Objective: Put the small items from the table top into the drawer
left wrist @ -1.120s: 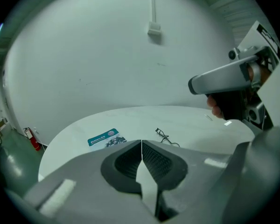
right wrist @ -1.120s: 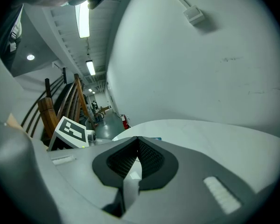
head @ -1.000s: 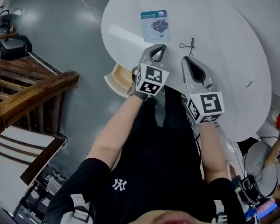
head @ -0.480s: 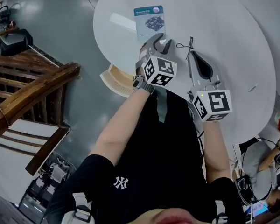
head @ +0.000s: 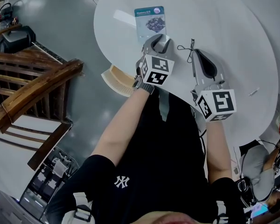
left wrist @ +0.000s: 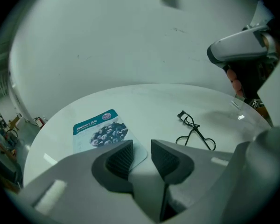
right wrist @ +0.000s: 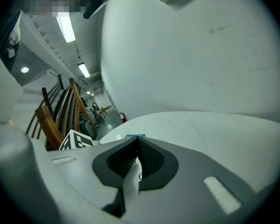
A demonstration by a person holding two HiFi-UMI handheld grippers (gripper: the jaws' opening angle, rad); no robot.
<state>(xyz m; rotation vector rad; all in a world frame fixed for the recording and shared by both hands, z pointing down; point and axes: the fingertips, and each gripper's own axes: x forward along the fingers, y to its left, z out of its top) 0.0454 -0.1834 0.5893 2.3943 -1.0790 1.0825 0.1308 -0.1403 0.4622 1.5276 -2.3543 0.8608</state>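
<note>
A blueberry-print sachet [head: 150,21] lies flat on the round white table [head: 233,41], with a black eyelash curler [head: 186,45] to its right. My left gripper [head: 160,41] hovers just short of the sachet's near edge, jaws open a narrow gap with nothing between them. In the left gripper view the sachet [left wrist: 100,133] lies ahead left and the curler [left wrist: 194,133] ahead right. My right gripper [head: 199,56] is shut and empty, its tip close beside the curler's handles. In the right gripper view the pads [right wrist: 151,158] meet at the tip.
An open wooden drawer [head: 116,78] juts out under the table's near-left edge, left of my left wrist. A small pale item [head: 253,92] lies at the table's right. Wooden stair rails [head: 32,92] stand on the left over grey floor.
Both grippers have moved forward over the table: the left toward the sachet's near edge, the right up beside the curler. Little has changed in the last half second.
</note>
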